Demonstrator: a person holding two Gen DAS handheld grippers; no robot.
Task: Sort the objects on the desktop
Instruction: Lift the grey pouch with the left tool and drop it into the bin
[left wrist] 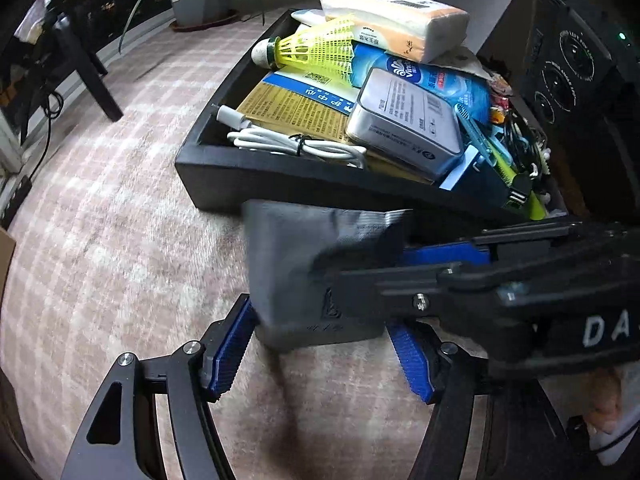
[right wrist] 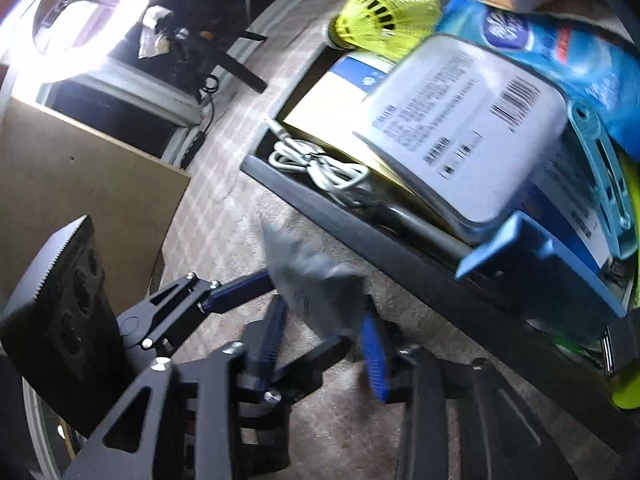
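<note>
**Beside the black tray, two grippers meet on a grey pouch**

On the checked cloth, just in front of the full black tray, lies a grey pouch. The left gripper straddles its near end, blue pads wide, though I can't tell if they press. The right gripper reaches across, jaws narrow around the pouch's corner. A yellow shuttlecock tops the tray's pile.
</note>
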